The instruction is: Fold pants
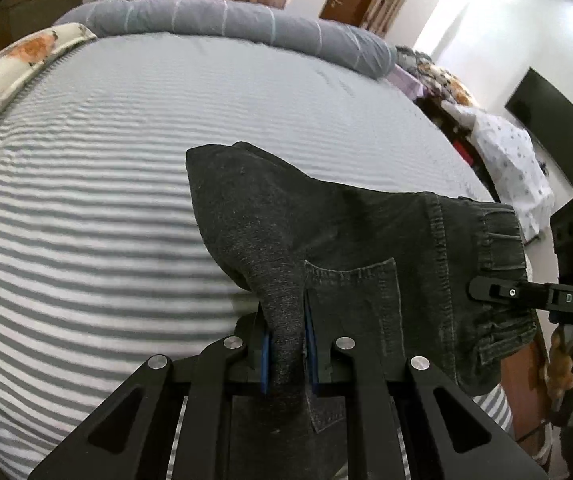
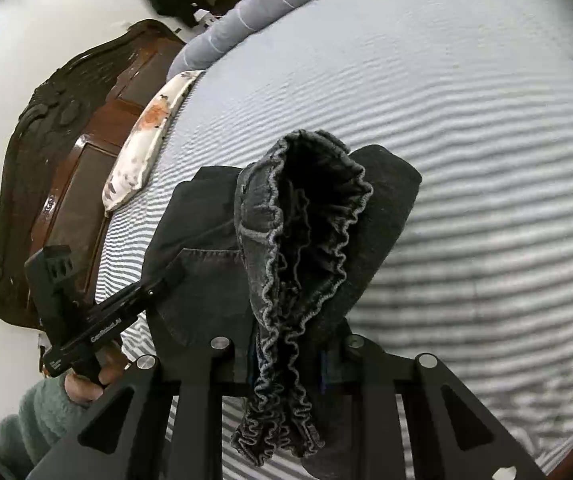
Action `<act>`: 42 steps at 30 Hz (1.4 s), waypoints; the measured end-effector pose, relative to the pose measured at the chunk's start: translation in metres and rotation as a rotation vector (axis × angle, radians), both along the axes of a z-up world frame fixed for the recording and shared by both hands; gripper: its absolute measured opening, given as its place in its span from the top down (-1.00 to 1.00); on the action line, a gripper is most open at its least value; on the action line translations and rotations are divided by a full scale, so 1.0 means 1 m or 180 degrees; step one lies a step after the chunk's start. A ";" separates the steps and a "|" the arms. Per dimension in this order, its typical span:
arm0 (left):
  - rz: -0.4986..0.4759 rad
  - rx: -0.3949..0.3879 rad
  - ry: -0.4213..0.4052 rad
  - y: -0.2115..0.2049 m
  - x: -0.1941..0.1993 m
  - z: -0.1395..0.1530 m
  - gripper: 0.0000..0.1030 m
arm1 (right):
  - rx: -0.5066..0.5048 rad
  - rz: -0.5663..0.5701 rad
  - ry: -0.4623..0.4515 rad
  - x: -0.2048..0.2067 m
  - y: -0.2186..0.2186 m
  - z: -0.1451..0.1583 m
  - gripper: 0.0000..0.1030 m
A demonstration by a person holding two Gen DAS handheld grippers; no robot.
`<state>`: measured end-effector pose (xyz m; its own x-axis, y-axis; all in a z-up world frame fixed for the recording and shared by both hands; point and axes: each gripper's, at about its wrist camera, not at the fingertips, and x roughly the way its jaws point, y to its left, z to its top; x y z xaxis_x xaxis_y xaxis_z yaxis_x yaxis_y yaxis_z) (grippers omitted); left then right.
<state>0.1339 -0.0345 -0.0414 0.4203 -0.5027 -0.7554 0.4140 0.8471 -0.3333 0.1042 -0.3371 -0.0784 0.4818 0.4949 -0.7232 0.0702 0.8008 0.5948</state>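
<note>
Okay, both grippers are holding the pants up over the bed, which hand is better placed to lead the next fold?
Probably the right: the right gripper clamps the bunched elastic waistband, a firm edge. The left gripper pinches only a thin fabric ridge of the pants.

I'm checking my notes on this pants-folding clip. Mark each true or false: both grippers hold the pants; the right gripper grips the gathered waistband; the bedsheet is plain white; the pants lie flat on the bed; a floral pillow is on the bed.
1. Both grippers hold the pants: true; the left gripper and right gripper are both clamped on fabric.
2. Right gripper grips the gathered waistband: true.
3. Bedsheet plain white: false; it is grey-and-white striped.
4. Pants flat: false; they hang bunched from the grippers.
5. Floral pillow on bed: true.
</note>
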 end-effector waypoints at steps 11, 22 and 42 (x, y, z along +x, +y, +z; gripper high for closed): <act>0.0310 0.0025 -0.0212 0.035 0.070 0.017 0.73 | -0.0135 0.0219 -0.0096 0.111 0.028 0.015 0.60; 0.0425 0.0136 0.0017 0.047 0.123 -0.020 0.72 | -0.0132 0.0266 0.0145 0.174 0.042 -0.024 0.60; 0.0910 0.0248 0.0226 0.063 0.094 -0.068 0.16 | -0.0328 -0.0349 0.0225 0.118 0.029 -0.030 0.13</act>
<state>0.2282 0.0290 -0.1090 0.4812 -0.3111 -0.8196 0.1332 0.9500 -0.2824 0.2225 -0.3082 -0.1089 0.4749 0.3636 -0.8014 0.1993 0.8426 0.5003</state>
